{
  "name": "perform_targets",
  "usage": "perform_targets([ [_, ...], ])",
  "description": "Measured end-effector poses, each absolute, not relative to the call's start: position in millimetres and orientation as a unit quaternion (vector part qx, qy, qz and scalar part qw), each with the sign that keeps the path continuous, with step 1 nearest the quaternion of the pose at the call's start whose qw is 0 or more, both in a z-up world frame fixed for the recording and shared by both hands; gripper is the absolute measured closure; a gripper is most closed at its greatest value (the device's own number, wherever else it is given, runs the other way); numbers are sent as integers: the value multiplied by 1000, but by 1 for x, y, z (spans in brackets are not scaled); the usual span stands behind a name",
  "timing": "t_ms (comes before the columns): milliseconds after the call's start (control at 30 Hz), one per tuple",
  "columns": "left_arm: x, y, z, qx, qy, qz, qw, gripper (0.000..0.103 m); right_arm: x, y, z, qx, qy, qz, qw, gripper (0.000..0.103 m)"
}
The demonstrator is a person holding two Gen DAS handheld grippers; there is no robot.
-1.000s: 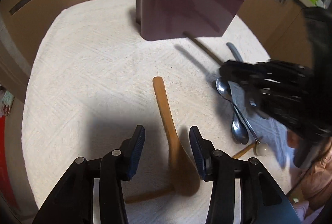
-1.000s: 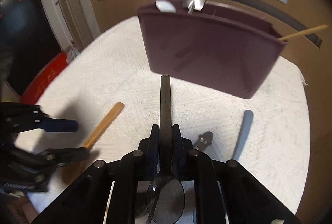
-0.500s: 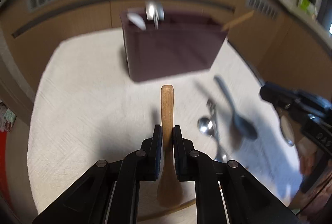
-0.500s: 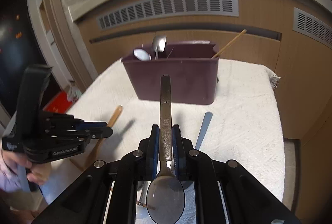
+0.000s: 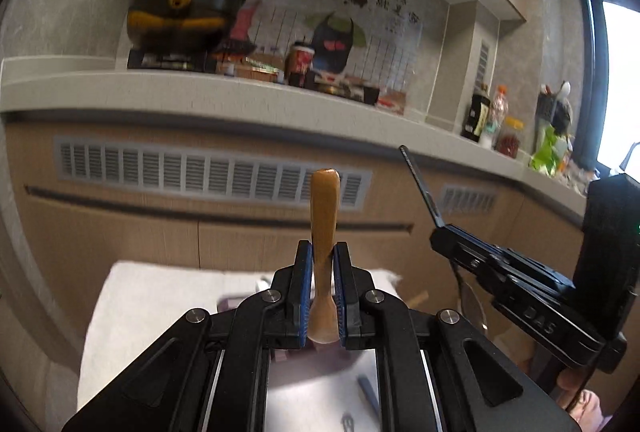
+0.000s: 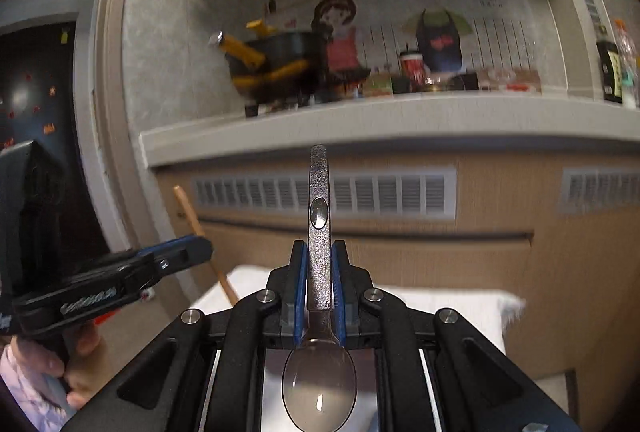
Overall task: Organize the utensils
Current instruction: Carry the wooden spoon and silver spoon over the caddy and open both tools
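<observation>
My left gripper (image 5: 322, 252) is shut on a wooden spoon (image 5: 325, 208), handle pointing up, raised high above the white cloth (image 5: 140, 296). My right gripper (image 6: 320, 252) is shut on a metal spoon (image 6: 319, 200), handle up, bowl (image 6: 319, 384) near the camera. Each gripper shows in the other's view: the right one (image 5: 520, 292) at the right with its spoon handle, the left one (image 6: 100, 292) at the left with the wooden handle (image 6: 192, 216). The maroon utensil holder (image 5: 236, 302) is mostly hidden below my left fingers.
A grey utensil (image 5: 368, 388) and a fork tip (image 5: 347, 422) lie on the cloth below. Wooden cabinets with vents (image 5: 200, 172) stand behind, under a counter (image 6: 380, 116) holding a pot, cups and bottles.
Both grippers have lifted and tilted upward with their spoons; the view has swung from the cloth to the cabinets and counter. The left gripper shut on the wooden spoon a second ago.
</observation>
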State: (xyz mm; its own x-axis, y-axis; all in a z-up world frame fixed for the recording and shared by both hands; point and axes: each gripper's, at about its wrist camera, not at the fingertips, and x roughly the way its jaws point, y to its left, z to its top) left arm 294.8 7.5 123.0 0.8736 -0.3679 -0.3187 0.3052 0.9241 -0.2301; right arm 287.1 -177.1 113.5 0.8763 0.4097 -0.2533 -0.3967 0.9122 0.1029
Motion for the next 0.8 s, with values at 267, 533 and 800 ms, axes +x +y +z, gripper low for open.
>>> perform_targets([
  [267,339,16,106,-83,203,-156,963,92,353,-166,96,40,157,223,961,92],
  [533,366,19,59,-86,254,-146,952,92,392,-161,56,45,182,213,959,92],
  [800,369,19,37,-80,274,-139,948,92,410,-155,37,40,176,204,962,92],
])
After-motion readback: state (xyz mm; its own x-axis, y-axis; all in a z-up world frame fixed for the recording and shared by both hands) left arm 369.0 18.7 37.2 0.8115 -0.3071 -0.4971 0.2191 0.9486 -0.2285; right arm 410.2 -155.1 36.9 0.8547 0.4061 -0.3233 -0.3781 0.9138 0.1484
